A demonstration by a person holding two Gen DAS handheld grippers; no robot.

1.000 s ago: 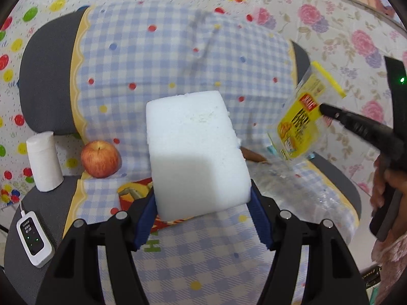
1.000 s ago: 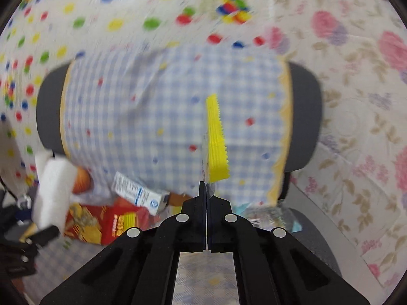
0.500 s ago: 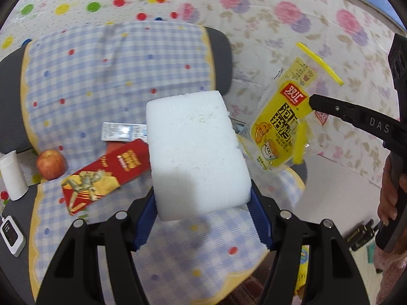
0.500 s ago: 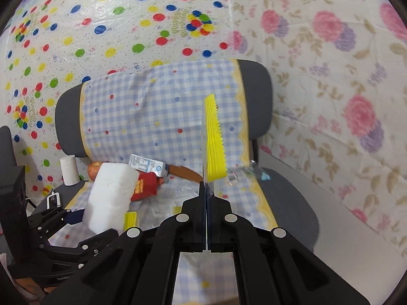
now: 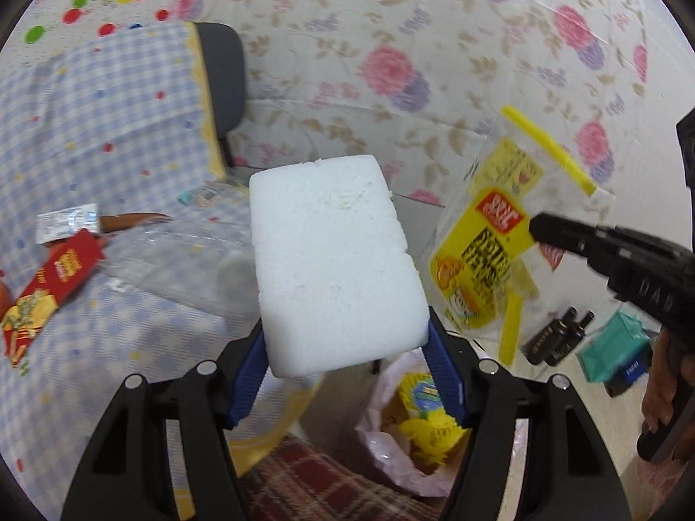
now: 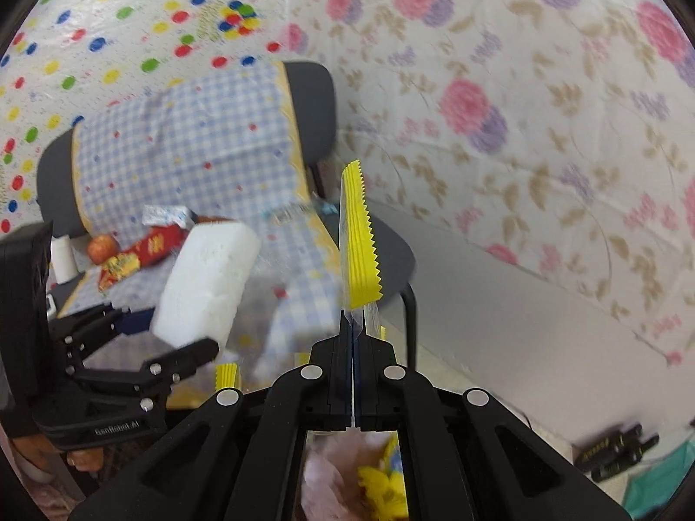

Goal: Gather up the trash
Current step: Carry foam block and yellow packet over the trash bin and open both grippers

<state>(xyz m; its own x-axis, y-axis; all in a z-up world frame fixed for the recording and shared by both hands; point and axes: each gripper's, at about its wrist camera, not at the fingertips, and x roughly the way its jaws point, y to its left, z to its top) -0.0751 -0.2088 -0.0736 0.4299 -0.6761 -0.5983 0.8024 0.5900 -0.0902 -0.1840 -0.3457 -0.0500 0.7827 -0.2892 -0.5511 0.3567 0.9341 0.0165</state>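
The left gripper [image 5: 343, 360] held a white foam block [image 5: 334, 260] between its blue pads [image 5: 249, 377], jaws set wide around the block's width, the block's long axis running forward along the fingers and well past their tips. Directly beneath the left gripper, just under the fingers, lay a pink trash bag [image 5: 391, 456] with its mouth open and yellow wrappers [image 5: 428, 434] already inside — so the drop point sat below and slightly to the right of the block, not ahead of it.

To the right of the left gripper, the right gripper [image 6: 352, 373] was clamped fully together on the edge of a clear snack bag [image 5: 491, 260] with yellow print, which rose edge-on above its fingertips in the right wrist view, the serrated yellow strip [image 6: 360, 234] uppermost. The same pink bag showed under the right gripper's fingers too, a little below and behind the tips.

Both loads therefore appeared to hang above or very near the bag mouth; the left seemed the more squarely over it. Judging from this, the coming move would call for tipping or lowering each piece downward rather than reaching further out. Off to the left of both tools, well apart, the chair [image 5: 226, 69] under its checked cloth still carried a red carton [image 5: 52, 278], a small white box [image 5: 65, 221] and a crumpled clear plastic [image 5: 173, 260] — uncollected trash.
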